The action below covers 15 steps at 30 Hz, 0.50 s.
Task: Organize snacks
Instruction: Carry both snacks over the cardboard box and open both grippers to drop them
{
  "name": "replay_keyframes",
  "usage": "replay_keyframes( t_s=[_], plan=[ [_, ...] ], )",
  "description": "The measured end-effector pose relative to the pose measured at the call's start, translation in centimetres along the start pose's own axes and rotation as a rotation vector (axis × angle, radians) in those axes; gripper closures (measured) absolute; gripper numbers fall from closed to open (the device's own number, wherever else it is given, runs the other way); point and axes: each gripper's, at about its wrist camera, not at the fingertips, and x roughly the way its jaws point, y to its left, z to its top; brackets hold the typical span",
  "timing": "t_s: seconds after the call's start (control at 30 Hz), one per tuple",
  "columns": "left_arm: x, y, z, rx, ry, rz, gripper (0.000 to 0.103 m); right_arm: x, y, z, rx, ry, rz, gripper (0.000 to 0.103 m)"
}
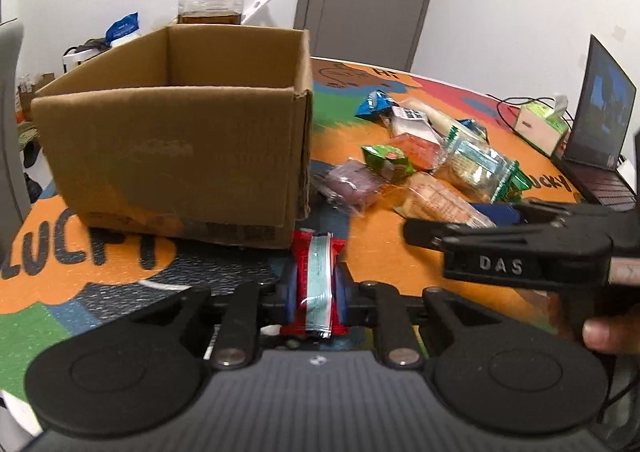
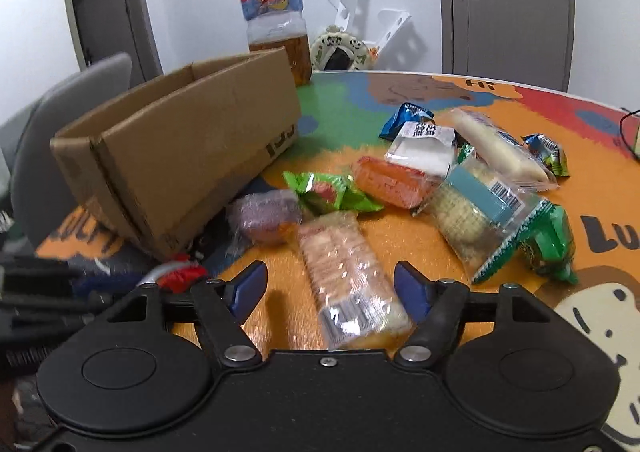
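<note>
At far left stands the open box (image 1: 172, 139); what can be seen of its inside shows no snacks, though the floor is hidden. Just in front of its near right corner the left gripper (image 1: 314, 288) is clamped on a red packet (image 1: 316, 276), low over the table (image 1: 380, 252). Right of that, the right gripper (image 2: 330, 284) is spread wide, holding nothing, its jaws straddling a clear cracker pack (image 2: 348, 272). Beyond lies the pile (image 2: 460, 187), about ten packets, all loose on the table. Judging by this, sorting has barely begun: one snack in hand, nearly everything left
</note>
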Motion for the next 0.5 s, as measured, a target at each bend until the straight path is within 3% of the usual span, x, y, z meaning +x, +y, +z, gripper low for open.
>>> replay_keyframes(
  t_s=[0.03, 0.1, 0.23, 0.5],
  plan=[
    [-0.2, 0.3, 0.0, -0.004, -0.005, 0.004, 0.085, -0.2, 0.3, -0.1, -0.008, 0.005, -0.016, 0.052],
    [-0.7, 0.7, 0.0, -0.013, -0.013, 0.003, 0.085, -0.6, 0.7, -0.1, -0.03, 0.016, -0.048, 0.066],
    [-1.7, 1.1, -0.1, -0.013, -0.028, -0.001, 0.085, -1.5, 1.1, -0.5, -0.004, 0.02, -0.016, 0.066],
    [-4.1, 0.7, 0.4, -0.011, -0.061, -0.051, 0.085, -4.7, 0.2, 0.2, 0.082, -0.08, -0.007, 0.067]
  ],
)
